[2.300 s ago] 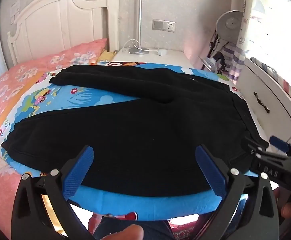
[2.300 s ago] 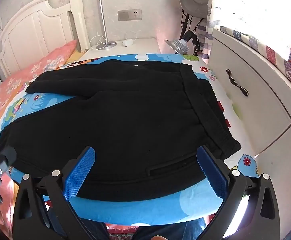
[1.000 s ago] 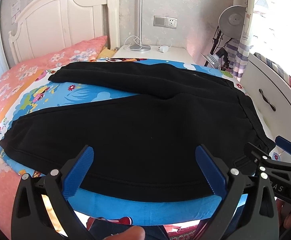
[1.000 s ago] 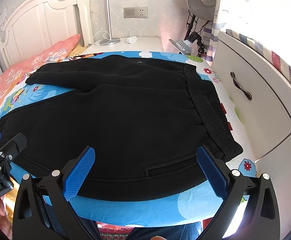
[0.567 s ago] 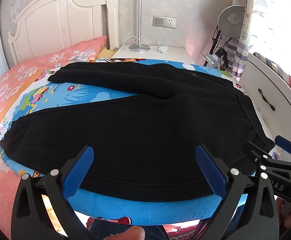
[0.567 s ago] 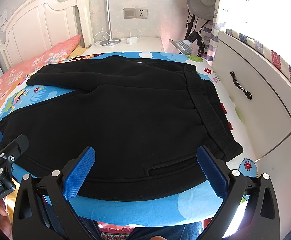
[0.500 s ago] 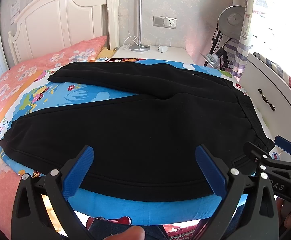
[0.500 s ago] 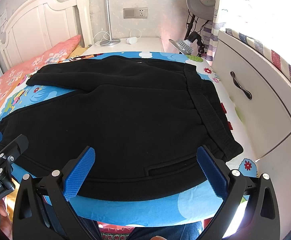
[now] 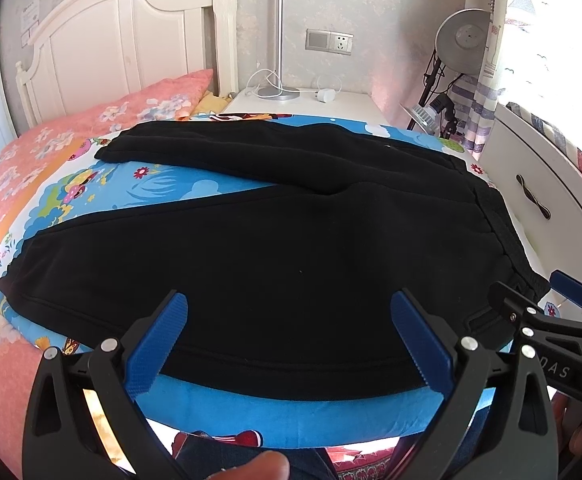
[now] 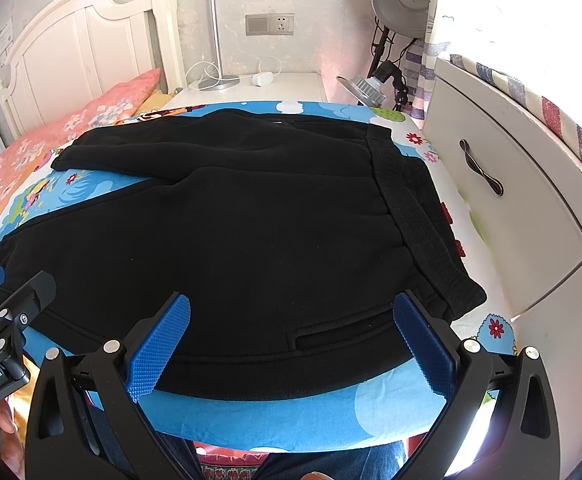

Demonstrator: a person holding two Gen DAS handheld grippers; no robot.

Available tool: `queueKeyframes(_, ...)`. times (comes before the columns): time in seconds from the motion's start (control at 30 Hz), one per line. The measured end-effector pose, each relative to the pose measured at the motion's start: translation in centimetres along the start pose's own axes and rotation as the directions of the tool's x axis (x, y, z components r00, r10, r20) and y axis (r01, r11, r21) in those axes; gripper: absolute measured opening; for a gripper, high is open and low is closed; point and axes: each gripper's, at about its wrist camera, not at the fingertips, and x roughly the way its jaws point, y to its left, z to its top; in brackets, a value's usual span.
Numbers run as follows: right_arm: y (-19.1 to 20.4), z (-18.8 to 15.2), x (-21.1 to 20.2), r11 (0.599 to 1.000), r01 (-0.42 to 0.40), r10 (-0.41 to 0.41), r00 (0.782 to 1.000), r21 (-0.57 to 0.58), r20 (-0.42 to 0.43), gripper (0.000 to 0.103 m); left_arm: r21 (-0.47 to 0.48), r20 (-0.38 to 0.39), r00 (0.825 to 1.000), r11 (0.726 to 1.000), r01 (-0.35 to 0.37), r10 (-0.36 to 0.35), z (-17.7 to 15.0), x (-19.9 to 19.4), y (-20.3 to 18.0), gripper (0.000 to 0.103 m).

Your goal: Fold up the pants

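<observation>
Since the pants [image 9: 291,240] lie spread flat and unfolded on the bed [image 9: 103,196], legs splayed leftward and waistband [image 10: 419,224] to the right, the step in hand looks like the first grasp for folding one leg over the other. The left claw [image 9: 291,344] hovers wide open just off the near hem edge, gripping nothing; it would best slide left toward the near leg's cuff [image 9: 15,284] before pinching. The right claw [image 10: 291,344], equally wide and empty, sits by the pocket slit [image 10: 343,336]; it should shift right to the waistband corner. Pinch both layers, lift together, and carry evenly so the thick cloth does not bunch.
</observation>
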Motion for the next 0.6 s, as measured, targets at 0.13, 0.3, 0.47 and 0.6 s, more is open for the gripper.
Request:
queueKeyframes(0.13,-0.1,0.0,0.1,1.000,0.001,-0.001,1.000,0.000,0.000,0.099,0.002,0.000,1.000,1.000,0.000,0.000,-0.1,0.1,-0.1,0.102)
queueKeyframes(0.3,-0.3,-0.2,0.4,1.000,0.018,-0.018,1.000,-0.001,-0.010,0.099,0.002,-0.006,1.000,1.000,0.000,0.000,-0.3,0.3,-0.3,0.102)
queueKeyframes(0.47,0.0,-0.5,1.8,0.998,0.064,-0.065,0.996,-0.018,-0.063,0.099,0.003,-0.027,1.000,1.000,0.000,0.000,-0.6,1.0,-0.4,0.102)
queueKeyframes(0.6,0.0,-0.6,2.9,0.998,0.067,-0.068,0.992,-0.018,-0.103,0.098,0.006,-0.053,0.999,1.000,0.005,-0.005,-0.7,2.0,-0.6,0.102)
